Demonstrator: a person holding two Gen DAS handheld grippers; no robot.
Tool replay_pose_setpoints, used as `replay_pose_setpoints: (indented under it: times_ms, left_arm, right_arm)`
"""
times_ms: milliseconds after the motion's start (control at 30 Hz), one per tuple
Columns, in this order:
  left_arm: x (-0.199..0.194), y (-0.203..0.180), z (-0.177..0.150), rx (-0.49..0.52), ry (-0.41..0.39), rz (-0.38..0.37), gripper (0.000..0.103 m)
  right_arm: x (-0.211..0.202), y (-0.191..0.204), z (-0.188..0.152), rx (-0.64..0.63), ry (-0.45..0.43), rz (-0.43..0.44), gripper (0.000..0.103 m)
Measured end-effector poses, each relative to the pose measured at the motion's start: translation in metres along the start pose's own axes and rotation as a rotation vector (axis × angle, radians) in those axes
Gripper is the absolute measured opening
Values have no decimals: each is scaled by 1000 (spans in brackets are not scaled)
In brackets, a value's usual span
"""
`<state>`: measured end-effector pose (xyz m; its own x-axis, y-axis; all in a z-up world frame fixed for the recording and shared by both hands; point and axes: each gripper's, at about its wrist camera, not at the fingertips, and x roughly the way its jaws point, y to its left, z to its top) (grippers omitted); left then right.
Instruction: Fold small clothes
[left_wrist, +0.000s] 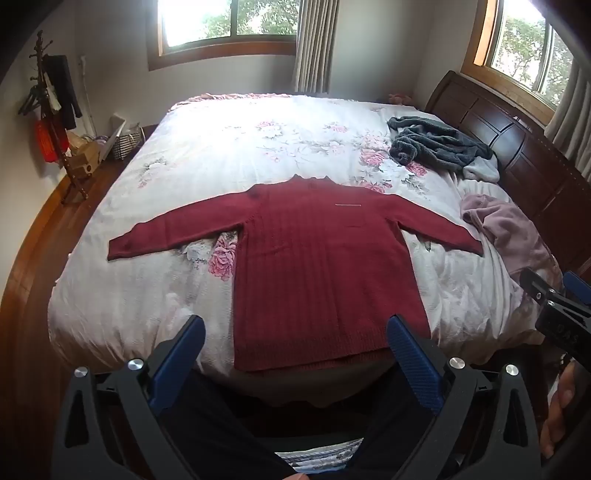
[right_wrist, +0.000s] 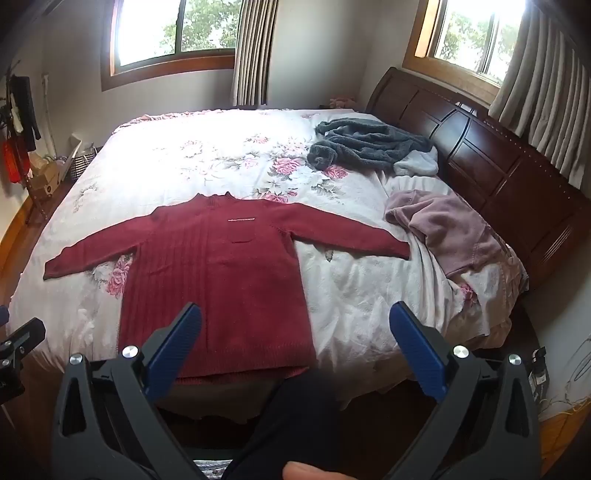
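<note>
The dark red knitted sweater (left_wrist: 325, 266) lies flat w/ sleeves spread on the floral white bed cover (left_wrist: 207, 147). Left gripper (left_wrist: 295, 343) and right gripper (right_wrist: 295, 332) hover near its hem at 6 o'clock, jaws wide, holding nothing. Risk: knit is stretchy, so pinching one layer only may drag the body crooked.

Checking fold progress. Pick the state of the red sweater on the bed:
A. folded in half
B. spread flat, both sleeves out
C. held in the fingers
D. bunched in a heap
B: the red sweater lies flat on the bed with both sleeves stretched sideways, untouched by either gripper.
</note>
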<state>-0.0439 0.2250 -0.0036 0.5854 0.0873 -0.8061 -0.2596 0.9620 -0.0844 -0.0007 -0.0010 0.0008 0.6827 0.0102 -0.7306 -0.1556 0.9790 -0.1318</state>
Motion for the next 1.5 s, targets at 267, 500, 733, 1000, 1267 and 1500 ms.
replay_pose_setpoints:
  times_ms: [267,500,733,1000,1267,1500]
  left_arm:
    - [-1,0,0,3,-1,5,99]
    - [-3,1,1,3,-4,2,99]
    - [-7,3,0,2,-8,2,99]
    - [-9,1,5,0,-12,1,99]
    - [-9,1,5,2,-14,1,99]
    - [-9,1,4,0,-14,1,99]
  right_arm:
    - [-3,-6,4,4,-2,2,100]
    - [-10,1,9,-11,-22,-16,100]
    - [-11,4,6,-19,-31,-22,100]
    - [-16,5,9,-18,-45,-29,100]
    - [-17,5,7,-22,-56,-35,100]
    - [-20,5,8,-19,-61,-36,100]
